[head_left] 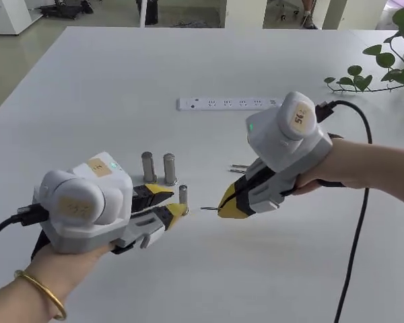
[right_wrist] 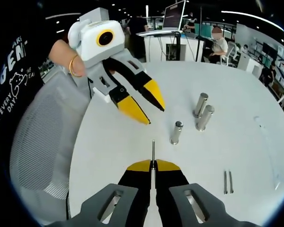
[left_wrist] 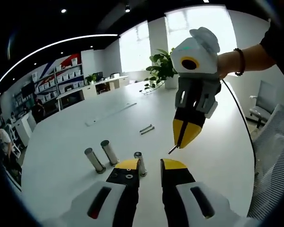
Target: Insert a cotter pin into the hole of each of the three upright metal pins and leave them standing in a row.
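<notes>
**Cotter pin held short of the near pin**

The right gripper (right_wrist: 153,165) was clamped on a cotter pin (right_wrist: 153,148) that jutted past its fingertips, short of the nearest metal pin (right_wrist: 176,132). The left gripper (left_wrist: 150,165) stood open and empty, with that pin just ahead of its tips. The right gripper view showed the shank pinched between the tips; the head view, its end poking out.
</notes>
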A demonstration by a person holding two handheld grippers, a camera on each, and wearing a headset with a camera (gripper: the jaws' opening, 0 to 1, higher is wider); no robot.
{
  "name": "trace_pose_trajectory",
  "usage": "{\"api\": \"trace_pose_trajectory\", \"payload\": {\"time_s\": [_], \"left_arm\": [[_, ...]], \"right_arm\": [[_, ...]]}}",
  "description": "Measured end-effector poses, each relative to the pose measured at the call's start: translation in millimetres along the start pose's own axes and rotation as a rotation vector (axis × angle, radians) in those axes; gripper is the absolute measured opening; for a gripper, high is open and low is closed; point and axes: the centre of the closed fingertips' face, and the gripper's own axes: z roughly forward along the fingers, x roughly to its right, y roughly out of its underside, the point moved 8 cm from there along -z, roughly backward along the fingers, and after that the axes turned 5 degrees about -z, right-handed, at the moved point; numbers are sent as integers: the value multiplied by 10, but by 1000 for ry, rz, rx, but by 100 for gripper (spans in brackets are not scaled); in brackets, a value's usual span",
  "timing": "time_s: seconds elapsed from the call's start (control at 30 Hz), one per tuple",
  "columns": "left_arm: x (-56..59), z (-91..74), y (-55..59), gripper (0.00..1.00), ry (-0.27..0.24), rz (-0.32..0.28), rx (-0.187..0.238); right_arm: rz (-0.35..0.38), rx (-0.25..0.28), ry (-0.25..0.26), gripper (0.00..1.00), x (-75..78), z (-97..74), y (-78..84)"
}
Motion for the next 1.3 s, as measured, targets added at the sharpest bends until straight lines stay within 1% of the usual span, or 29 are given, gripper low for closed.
{"api": "trace_pose_trajectory", "payload": {"time_s": [0.07,0.2,0.3,0.37,0.43,0.5,0.53,0.63,0.83,1.0,1.1,1.17,1.3], "left_arm": [[-20,50,6,16,-1,-13,-3],[-42,145,39,17,-3,-12,-20],[-77,215,83,18,-23,-46,-36],[-100,258,105,20,-36,-44,-39],[-115,291,121,20,-37,-56,-46],[-141,333,135,20,-41,-66,-49],[-148,348,140,20,-43,-66,-51],[-183,402,175,19,-52,-64,-64],[-175,471,233,17,-38,-86,-80],[-170,505,258,15,-30,-90,-84],[-187,518,274,13,-34,-101,-80],[-186,519,275,11,-28,-106,-74],[-195,524,288,8,-27,-106,-76]], "right_arm": [[6,-2,6,0,40,13,-2],[18,-8,15,0,113,36,-2],[30,-4,19,0,173,48,-21],[32,-2,19,0,202,66,-37],[29,-8,26,0,236,88,-50],[32,-4,23,0,326,99,-36],[33,-3,20,0,306,98,-48],[35,-7,13,0,328,142,-42],[50,-4,6,0,381,175,0],[60,5,3,0,364,186,3],[65,10,0,0,349,184,5],[66,16,-2,0,354,183,-2],[59,23,1,0,371,188,-31]]}}
